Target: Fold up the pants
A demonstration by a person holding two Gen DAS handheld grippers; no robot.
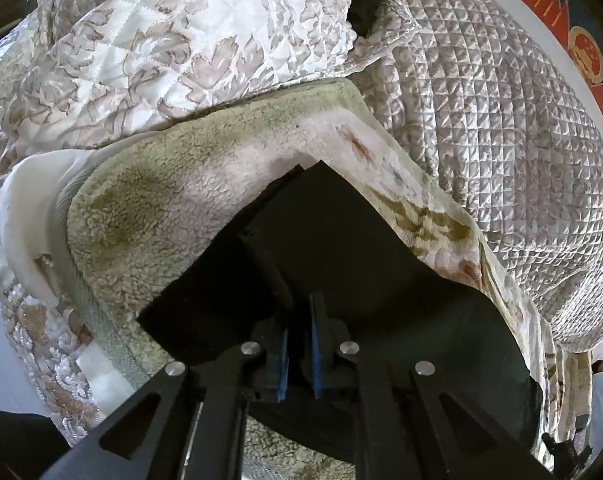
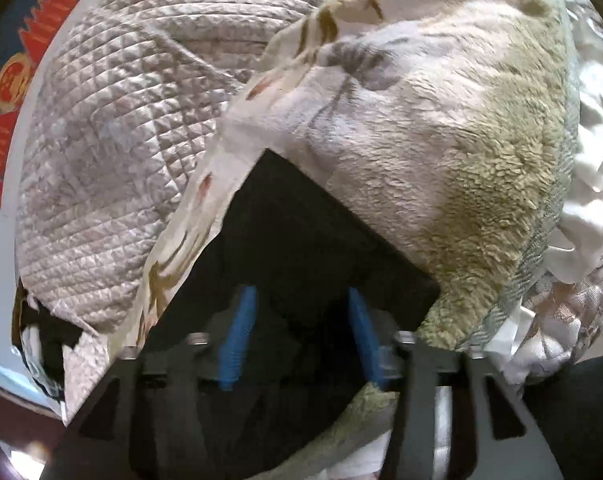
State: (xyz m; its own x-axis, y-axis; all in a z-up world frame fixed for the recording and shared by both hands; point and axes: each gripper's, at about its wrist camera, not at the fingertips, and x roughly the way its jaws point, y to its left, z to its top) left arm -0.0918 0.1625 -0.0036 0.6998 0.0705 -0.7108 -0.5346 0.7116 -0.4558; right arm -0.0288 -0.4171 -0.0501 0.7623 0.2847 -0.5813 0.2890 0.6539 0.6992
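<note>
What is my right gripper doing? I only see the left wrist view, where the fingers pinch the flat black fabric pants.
Observer: The right gripper is open, with its blue-padded fingers spread wide apart.
Operator: Is it over the pants?
Observer: Yes. The black fabric pants fill the space ahead of it, lying on the fuzzy cream and green fleece blanket.
Operator: Is it holding anything?
Observer: No, nothing is clamped between those fingers. That view is slightly blurred.
</note>
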